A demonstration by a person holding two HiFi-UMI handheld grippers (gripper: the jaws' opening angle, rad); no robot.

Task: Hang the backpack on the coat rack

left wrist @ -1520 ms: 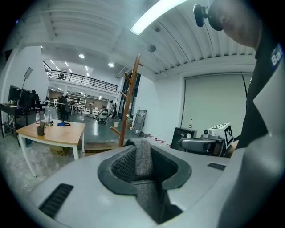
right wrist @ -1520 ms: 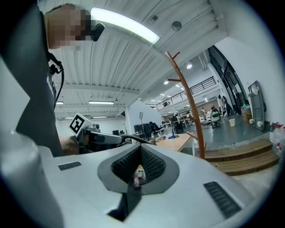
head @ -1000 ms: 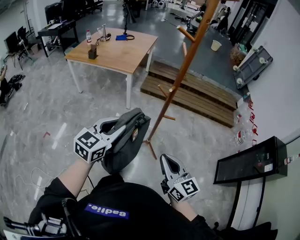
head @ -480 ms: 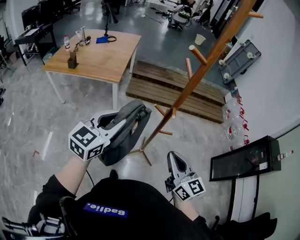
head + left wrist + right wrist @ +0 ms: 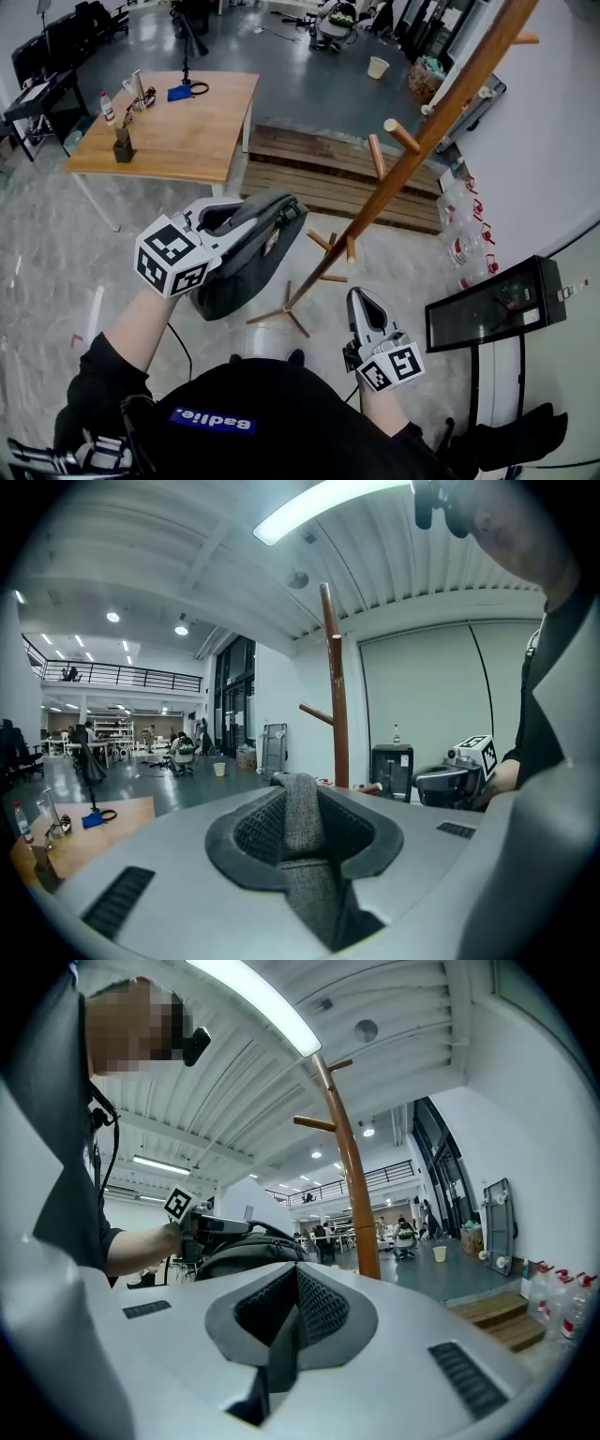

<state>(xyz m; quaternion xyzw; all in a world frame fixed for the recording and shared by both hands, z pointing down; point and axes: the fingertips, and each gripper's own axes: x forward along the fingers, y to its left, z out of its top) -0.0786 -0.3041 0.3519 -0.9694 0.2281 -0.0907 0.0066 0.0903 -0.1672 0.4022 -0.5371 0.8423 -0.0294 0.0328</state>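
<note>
While my left gripper (image 5: 248, 221) pinches the backpack (image 5: 246, 274) by its grey strap (image 5: 302, 827), just left of the coat rack (image 5: 412, 161), I'd lift the loop above a peg (image 5: 401, 137), then lower it squarely. My right gripper (image 5: 360, 302) is pressed together, empty.

coat rack (image 5: 394, 173) top beyond the head view's upper edge; backpack (image 5: 244, 272) partly behind the left hand-held gripper (image 5: 258, 214)

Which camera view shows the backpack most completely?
The head view: nearly the whole backpack hangs there from the left gripper. The right gripper view shows only its top, beyond the jaws. The left gripper view shows just its grey strap between the jaws.
</note>
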